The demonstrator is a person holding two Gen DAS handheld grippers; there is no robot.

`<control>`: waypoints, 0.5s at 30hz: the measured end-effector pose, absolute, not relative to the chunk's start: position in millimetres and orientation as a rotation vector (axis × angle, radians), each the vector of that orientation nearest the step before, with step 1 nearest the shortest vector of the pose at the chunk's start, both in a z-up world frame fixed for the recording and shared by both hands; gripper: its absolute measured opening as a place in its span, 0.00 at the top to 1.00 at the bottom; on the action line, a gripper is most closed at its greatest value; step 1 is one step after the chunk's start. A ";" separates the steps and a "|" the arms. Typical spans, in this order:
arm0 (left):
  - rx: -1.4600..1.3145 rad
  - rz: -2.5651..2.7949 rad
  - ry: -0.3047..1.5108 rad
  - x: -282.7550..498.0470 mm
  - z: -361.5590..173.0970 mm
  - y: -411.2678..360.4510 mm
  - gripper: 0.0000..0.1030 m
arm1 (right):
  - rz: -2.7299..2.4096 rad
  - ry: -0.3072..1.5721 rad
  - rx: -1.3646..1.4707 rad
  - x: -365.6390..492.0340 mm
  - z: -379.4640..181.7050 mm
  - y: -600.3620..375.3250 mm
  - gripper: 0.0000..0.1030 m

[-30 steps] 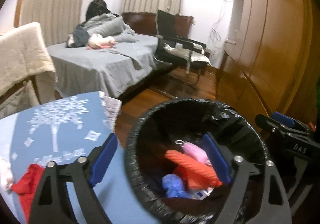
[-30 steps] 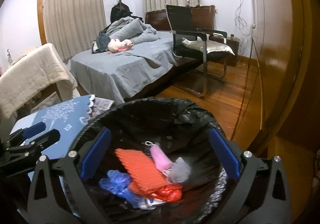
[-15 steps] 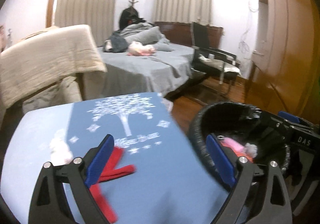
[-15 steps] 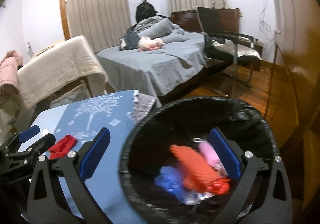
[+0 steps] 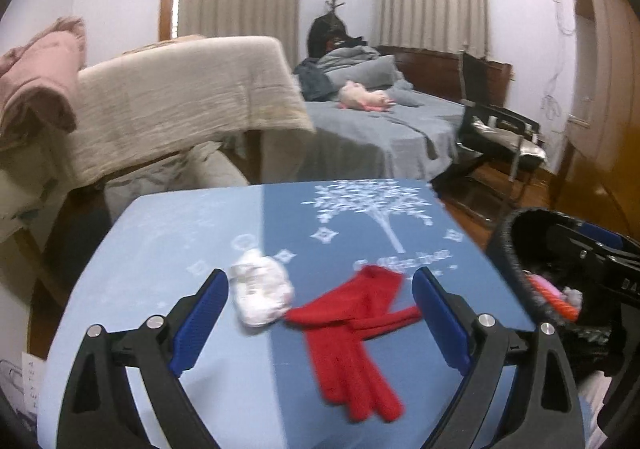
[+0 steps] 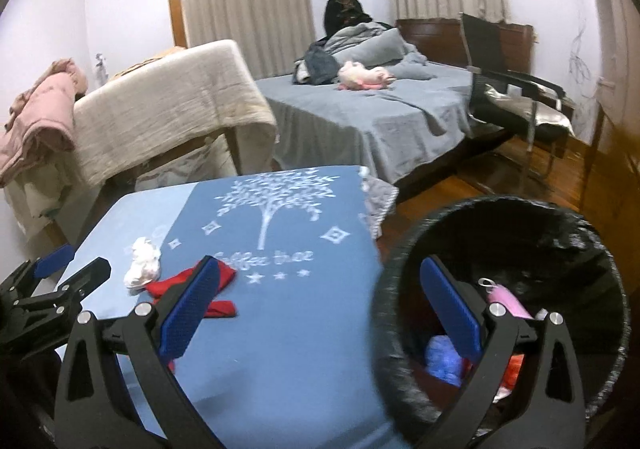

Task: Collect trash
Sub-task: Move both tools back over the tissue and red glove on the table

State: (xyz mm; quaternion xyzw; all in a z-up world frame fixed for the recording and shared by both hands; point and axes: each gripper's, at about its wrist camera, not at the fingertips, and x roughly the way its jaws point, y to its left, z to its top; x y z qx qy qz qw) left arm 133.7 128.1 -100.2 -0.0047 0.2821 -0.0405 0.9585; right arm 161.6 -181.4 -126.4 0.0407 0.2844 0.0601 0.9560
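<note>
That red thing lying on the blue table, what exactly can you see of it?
The red thing looks like soft, limp cloth, flat on the blue tablecloth. It is crumpled, with several long strips trailing from a wider bunched part; what it is, I cannot tell. The white crumpled wad lies against its left end. It sits between the open fingers of the left hand-held gripper, which is not touching it.
</note>
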 end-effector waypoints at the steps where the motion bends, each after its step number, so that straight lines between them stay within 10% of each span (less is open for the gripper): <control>1: -0.014 -0.068 0.577 135.5 -102.3 134.8 0.11 | 0.129 0.579 0.074 165.0 -127.6 -175.4 0.05; 15: -0.048 0.039 0.659 173.6 -140.3 180.1 0.11 | 0.170 0.621 0.028 212.6 -153.7 -127.9 0.05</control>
